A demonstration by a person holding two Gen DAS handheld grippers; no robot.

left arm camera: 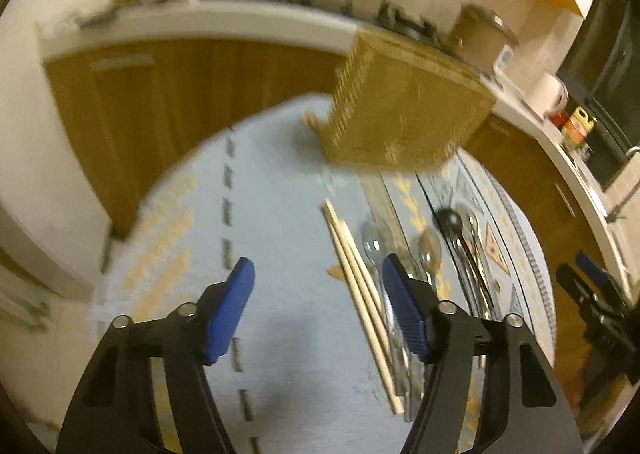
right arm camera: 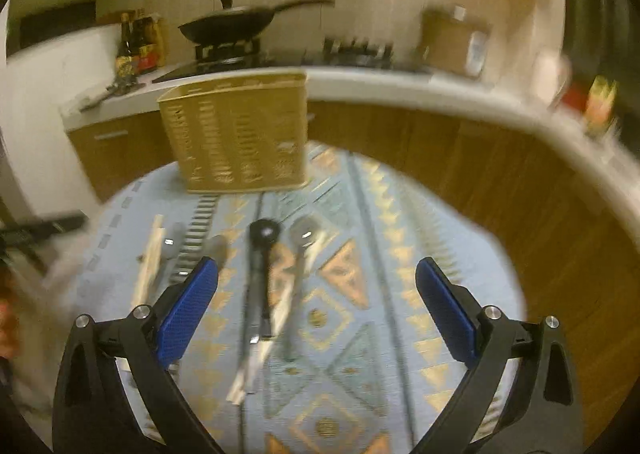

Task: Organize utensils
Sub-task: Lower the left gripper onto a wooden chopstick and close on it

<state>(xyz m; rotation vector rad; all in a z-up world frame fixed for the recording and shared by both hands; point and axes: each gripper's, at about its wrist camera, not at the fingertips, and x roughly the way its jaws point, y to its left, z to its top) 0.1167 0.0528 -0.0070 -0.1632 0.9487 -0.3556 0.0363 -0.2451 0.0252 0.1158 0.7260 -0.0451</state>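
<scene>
No legible writing is seen; frames blurred. Left tool (left arm camera: 318, 282) and right tool (right arm camera: 316, 282) are held open, nothing gripped. Utensils (right arm camera: 260, 274) are laid on the patterned worktop (right arm camera: 400, 254), before the slotted basket (right arm camera: 236, 134).

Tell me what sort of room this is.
Most likely a home kitchen: a black wok sits on a gas stove, with dark sauce bottles on the white countertop above wooden cabinets.
</scene>
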